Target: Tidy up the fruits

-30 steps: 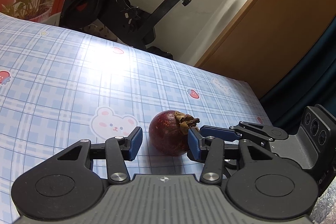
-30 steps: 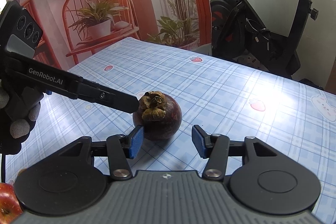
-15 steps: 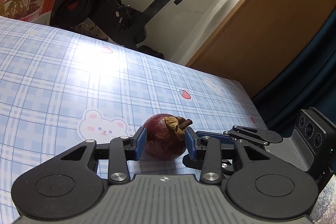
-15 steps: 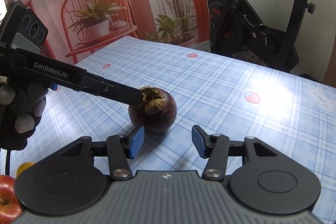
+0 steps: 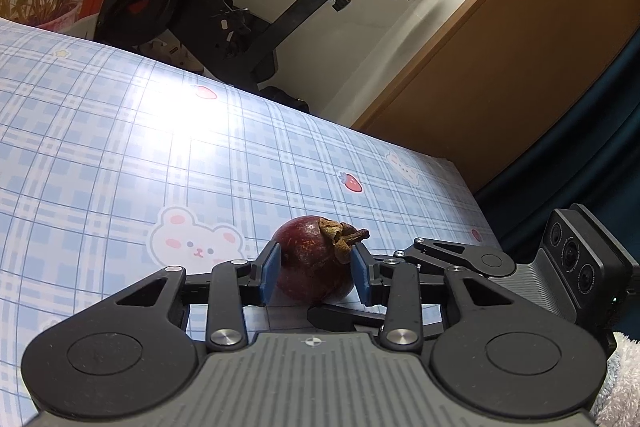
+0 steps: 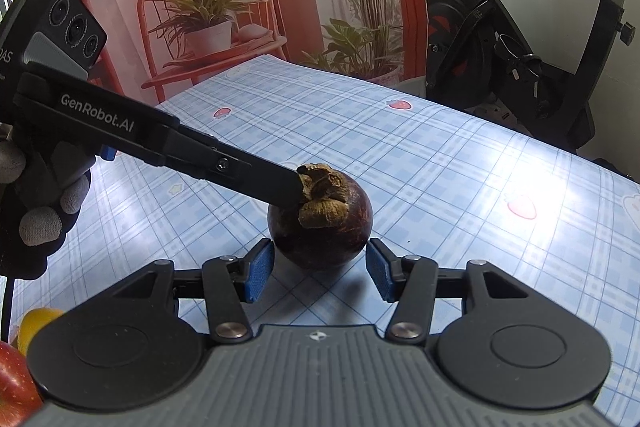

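Dark purple mangosteen (image 5: 314,267) – on blue plaid tablecloth (image 5: 120,147), clamped betw. pads of left gripper (image 5: 314,273), jaws just closed in. Right gripper (image 6: 318,269) – part-open, pads flanking fruit, not touching.

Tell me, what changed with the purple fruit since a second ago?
The left gripper has just been closing its jaws and now clamps the round dark purple mangosteen, which tipped slightly. The right gripper stays open just in front of it, and the blue checked tablecloth looks unchanged.
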{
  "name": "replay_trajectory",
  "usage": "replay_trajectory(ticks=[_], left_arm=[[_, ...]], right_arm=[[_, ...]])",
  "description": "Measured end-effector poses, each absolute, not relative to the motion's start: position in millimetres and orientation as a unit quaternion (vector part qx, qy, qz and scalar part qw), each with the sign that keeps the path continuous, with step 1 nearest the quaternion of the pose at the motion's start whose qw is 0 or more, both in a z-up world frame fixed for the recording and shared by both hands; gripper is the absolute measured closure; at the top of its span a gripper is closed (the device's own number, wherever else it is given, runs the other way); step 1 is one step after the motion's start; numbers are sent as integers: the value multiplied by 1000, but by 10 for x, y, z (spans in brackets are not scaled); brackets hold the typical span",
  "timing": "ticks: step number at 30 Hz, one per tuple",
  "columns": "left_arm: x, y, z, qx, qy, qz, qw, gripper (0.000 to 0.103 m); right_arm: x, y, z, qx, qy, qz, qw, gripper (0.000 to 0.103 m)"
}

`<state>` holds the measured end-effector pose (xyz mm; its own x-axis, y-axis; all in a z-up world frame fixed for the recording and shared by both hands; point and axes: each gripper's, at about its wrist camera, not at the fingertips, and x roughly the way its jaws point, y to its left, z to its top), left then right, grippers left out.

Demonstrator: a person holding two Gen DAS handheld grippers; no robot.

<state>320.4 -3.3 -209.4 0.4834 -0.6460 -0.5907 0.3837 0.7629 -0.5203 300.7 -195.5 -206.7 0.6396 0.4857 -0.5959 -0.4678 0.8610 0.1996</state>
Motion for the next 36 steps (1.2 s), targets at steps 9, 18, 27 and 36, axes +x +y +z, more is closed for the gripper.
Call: replay_trajectory(ticks=[9, 18, 27, 36], left_arm=[[3229, -80, -2122, -158, 413, -305, 844, 65], [3284, -86, -2116, -166, 415, -305, 841, 65], [3255, -118, -2094, -161, 419, -307, 839, 64], [3192, -135, -2101, -162, 425, -307, 836, 64]], right_arm=[[3002, -2071, -2090, 30, 330, 261, 907, 52], [3079, -2002, -2116, 21, 321, 259, 911, 44], [3037, -2022, -2091, 24, 319, 258, 912, 46], [2964, -2020, -1989, 12, 320, 251, 914, 51]])
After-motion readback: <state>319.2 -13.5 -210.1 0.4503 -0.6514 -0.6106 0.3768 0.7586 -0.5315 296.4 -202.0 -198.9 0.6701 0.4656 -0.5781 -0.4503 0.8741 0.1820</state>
